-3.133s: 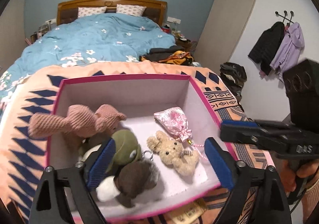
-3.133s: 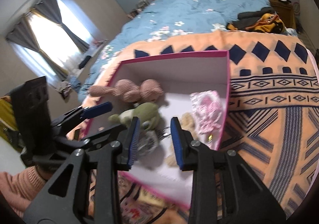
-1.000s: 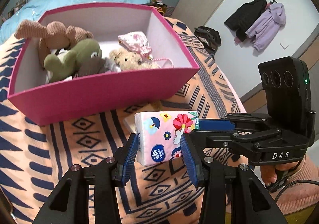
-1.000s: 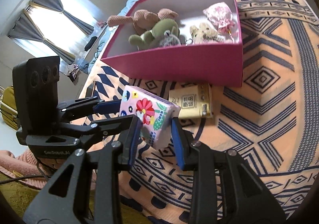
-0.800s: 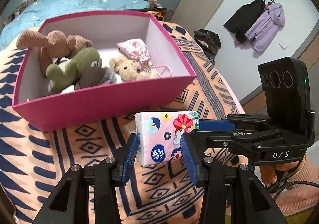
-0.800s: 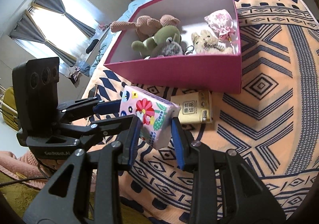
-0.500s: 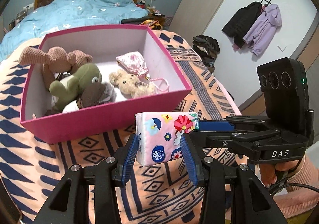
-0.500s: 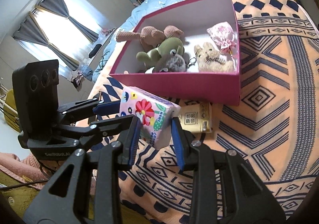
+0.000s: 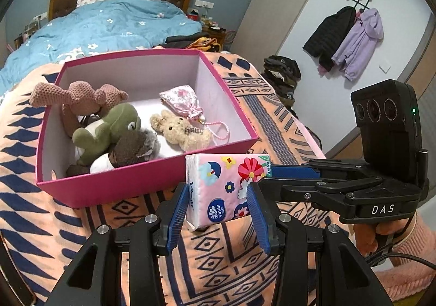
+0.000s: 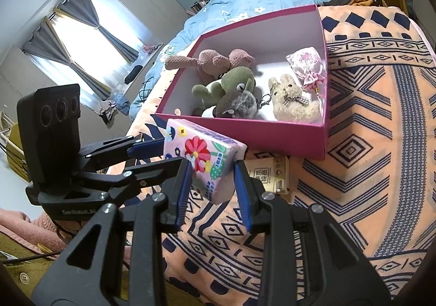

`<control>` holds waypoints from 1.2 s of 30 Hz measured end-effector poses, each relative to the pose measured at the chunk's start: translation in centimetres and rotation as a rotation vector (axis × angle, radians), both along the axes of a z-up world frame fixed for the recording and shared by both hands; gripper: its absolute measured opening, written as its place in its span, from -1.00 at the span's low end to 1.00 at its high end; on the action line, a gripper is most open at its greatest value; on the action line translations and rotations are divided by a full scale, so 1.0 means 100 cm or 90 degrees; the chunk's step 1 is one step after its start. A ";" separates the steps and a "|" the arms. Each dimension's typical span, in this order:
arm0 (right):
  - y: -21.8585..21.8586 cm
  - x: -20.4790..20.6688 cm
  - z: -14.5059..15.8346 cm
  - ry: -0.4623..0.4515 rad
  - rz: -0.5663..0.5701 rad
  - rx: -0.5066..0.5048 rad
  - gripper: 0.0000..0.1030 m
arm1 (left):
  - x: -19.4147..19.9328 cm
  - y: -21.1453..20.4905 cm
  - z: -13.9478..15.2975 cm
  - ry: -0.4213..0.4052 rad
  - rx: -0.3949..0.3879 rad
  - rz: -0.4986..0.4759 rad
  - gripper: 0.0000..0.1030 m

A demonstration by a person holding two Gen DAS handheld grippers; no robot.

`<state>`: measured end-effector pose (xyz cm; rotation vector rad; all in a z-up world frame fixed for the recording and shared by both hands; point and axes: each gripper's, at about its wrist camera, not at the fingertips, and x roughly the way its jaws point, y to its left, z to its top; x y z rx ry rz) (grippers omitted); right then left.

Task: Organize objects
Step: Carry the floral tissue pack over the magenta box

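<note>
Held thing: pink flower-printed soft tissue pack (image 9: 227,187), clear of the blanket, lower centre of both wrist views.
Left gripper (image 9: 221,210): blue pads narrow, clamped on 1 end of the pack.
Right gripper (image 10: 214,187): blue pads narrow, clamped on the other end; both hands equally near.
Long axis: runs left-right in the left view, between the 2 grippers.
Key relation: magenta cardboard box (image 9: 114,182) lies just beyond the pack, its near wall about level with the pack's top; likely the pack must clear it.
Box contents: 4 plush toys and 1 pink pouch (image 9: 182,100); free floor at upper centre.
Outside box: tan flat packet (image 10: 268,174) on the orange patterned blanket (image 9: 32,227).
</note>
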<state>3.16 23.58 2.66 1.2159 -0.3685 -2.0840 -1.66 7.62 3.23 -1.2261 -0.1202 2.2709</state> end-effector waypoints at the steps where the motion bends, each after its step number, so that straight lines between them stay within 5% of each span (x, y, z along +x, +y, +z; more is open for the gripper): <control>1: 0.000 0.000 0.001 0.001 0.000 -0.001 -0.32 | 0.000 0.000 0.001 0.001 0.000 0.000 -0.16; 36: 0.000 -0.017 0.026 0.049 0.001 0.000 -0.32 | -0.011 0.002 0.026 0.044 -0.003 0.008 -0.18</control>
